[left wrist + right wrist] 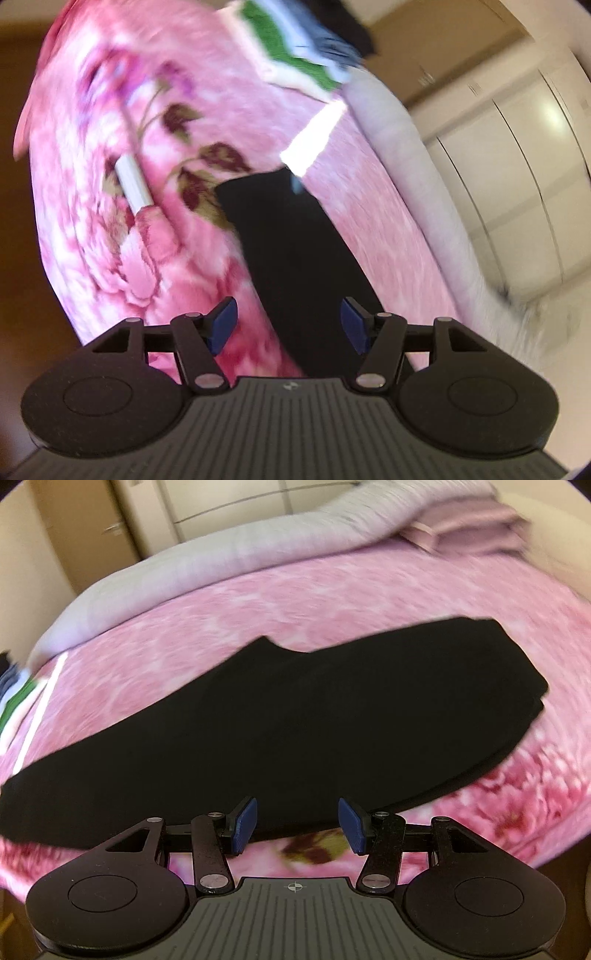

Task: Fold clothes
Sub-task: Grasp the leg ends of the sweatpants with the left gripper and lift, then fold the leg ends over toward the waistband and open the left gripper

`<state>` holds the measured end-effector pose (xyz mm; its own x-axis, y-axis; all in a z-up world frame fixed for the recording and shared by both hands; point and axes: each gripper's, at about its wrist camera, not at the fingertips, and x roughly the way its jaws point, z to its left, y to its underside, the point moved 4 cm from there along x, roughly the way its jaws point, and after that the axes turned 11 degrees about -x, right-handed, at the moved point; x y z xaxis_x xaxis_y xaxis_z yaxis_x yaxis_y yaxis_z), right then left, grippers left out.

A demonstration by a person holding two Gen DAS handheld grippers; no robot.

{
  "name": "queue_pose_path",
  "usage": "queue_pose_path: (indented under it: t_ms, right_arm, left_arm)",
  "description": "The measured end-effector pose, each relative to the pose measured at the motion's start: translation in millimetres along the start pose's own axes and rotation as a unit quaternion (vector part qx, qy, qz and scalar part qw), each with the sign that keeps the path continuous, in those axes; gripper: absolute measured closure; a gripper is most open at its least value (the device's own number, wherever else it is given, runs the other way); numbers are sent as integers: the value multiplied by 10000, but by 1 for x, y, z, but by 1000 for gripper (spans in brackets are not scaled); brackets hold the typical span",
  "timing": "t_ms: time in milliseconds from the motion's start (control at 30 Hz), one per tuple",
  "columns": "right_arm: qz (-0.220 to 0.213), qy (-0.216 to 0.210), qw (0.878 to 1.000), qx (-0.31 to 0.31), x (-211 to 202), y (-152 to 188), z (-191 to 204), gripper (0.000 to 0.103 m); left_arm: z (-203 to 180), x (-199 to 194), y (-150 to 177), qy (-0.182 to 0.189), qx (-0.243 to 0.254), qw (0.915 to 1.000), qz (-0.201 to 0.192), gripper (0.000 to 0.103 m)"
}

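Note:
A black garment (280, 723) lies flat in a long folded strip across the pink floral blanket (332, 602). In the left wrist view the same black garment (295, 266) runs away from the camera as a narrow band. My left gripper (289, 325) is open above its near end, blue pads wide apart, nothing between them. My right gripper (297, 825) is also open, hovering at the garment's near long edge with nothing held.
A stack of folded clothes (295, 48), green, white and blue, sits at the blanket's far end. A pale grey cover (229, 554) runs along the far side of the bed. Folded pink cloth (469, 528) lies at the back right. Cream wardrobe doors (517, 155) stand beyond.

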<state>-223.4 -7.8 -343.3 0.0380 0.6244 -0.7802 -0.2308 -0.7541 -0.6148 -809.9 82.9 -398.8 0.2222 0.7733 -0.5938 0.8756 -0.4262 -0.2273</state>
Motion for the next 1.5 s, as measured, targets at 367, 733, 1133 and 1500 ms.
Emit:
queue_pose_path:
  t_ms: [367, 733, 1133, 1500]
  right_arm:
    - [261, 333, 9986, 311, 23, -14, -27, 50]
    - [351, 325, 9983, 334, 44, -21, -37, 50]
    - [122, 536, 9953, 795, 29, -17, -87, 50]
    - [-37, 495, 9923, 1134, 12, -5, -113, 50]
  left_arm:
    - [9, 52, -28, 281, -786, 9963, -216, 47]
    - [-15, 68, -16, 27, 281, 9980, -564, 98]
    - [-167, 54, 142, 235, 4839, 8724, -654, 98]
    - [-169, 57, 305, 946, 6199, 7691, 1234, 76]
